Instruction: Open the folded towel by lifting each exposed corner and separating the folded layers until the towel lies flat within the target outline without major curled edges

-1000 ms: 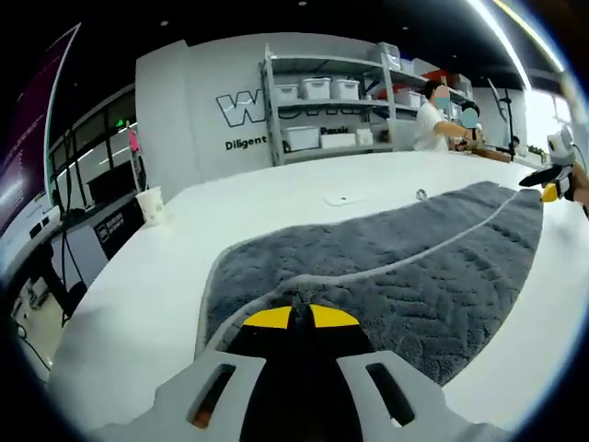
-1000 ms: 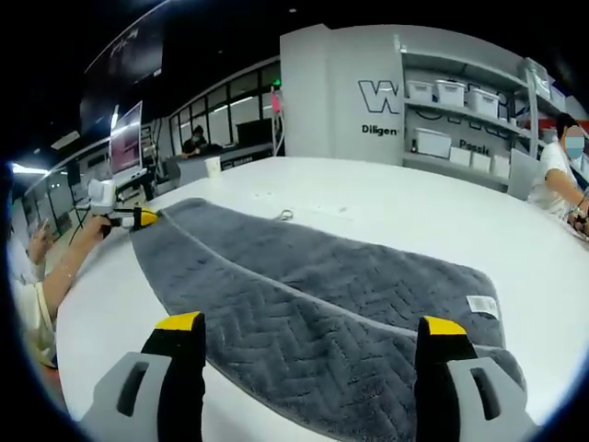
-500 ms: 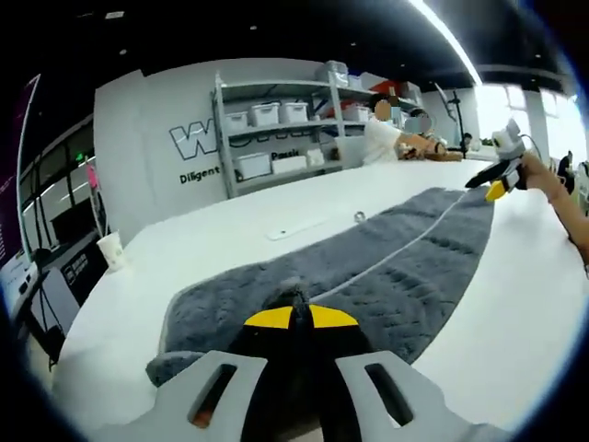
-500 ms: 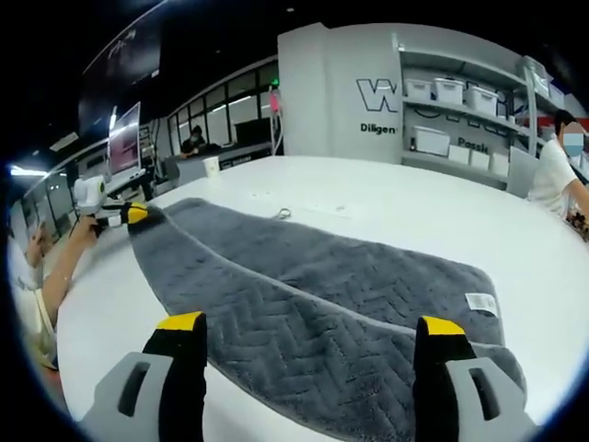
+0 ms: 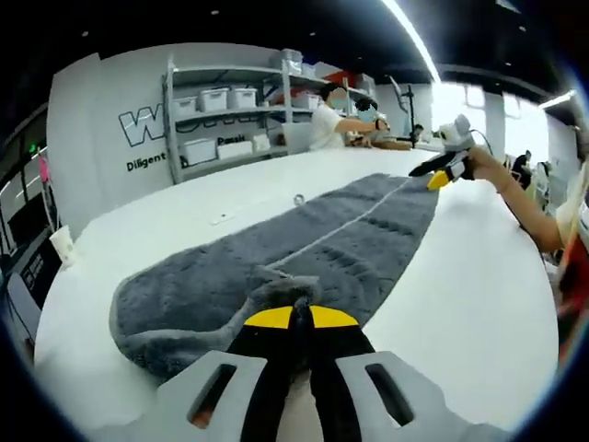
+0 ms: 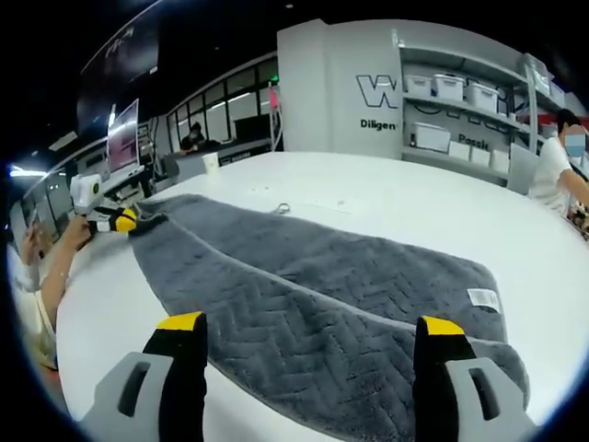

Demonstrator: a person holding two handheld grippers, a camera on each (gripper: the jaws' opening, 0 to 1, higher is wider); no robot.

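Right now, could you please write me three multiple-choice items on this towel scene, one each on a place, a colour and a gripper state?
1. Where does the paper cup stand?
A. On the towel
B. On the white table near its edge, clear of the towel
C. On the shelf

2. What colour is the towel?
A. Grey
B. Red
C. Green

3. How are the left gripper's jaws?
A. Wide open above the towel
B. Open and resting on bare table
C. Shut on a bunched corner of the towel

Answers: 1 B, the cup sits on bare table beyond the cloth; 2 A, grey herringbone pile; 3 C, yellow tips meet with fabric pinched and lifted between them.
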